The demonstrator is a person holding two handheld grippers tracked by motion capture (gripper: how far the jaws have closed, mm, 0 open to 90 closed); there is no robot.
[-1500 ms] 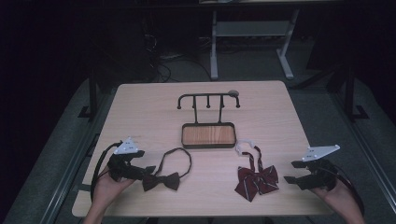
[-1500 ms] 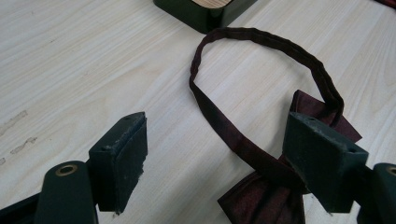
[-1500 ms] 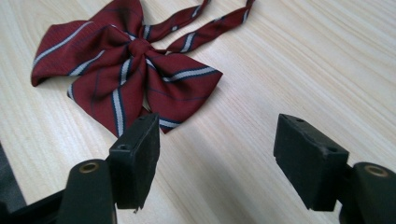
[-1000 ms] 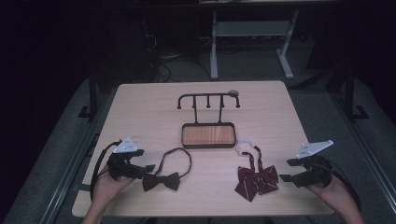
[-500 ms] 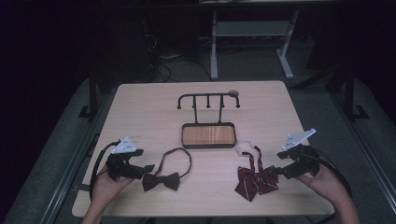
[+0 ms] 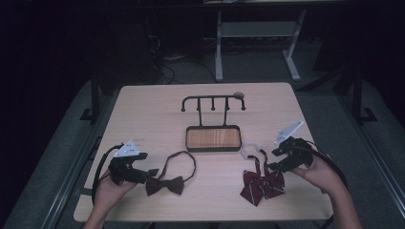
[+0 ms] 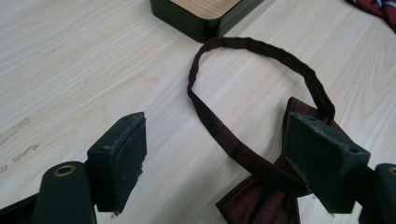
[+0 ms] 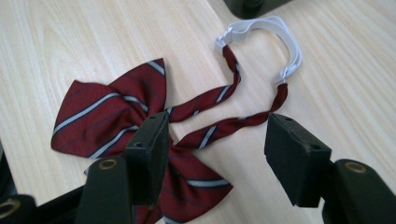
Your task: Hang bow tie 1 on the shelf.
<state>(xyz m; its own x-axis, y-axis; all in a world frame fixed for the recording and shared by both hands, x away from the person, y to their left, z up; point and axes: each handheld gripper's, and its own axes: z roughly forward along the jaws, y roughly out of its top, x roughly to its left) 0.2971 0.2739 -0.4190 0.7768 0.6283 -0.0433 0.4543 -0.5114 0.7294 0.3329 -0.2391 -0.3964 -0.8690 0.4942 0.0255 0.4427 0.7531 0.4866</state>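
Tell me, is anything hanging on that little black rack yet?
No, it's empty. The rack's pegs are bare, and both bow ties, dark and striped red, lie flat on the table.

Cloth, pale wood grain and matt black all over the bench [image 6: 143,109].
The bench top looked like light wood laminate, smooth, with a few scuffs; the dark bow tie [image 7: 261,200] was finely woven maroon cloth with a faint sheen, and the striped bow tie [image 8: 116,116] was smoother red cloth on a white elastic band [image 8: 280,42]. The rack [image 6: 213,138] showed a matt black frame round a glossy wood-look base. The fingers [image 7: 119,158] wore worn, dusty matt pads.
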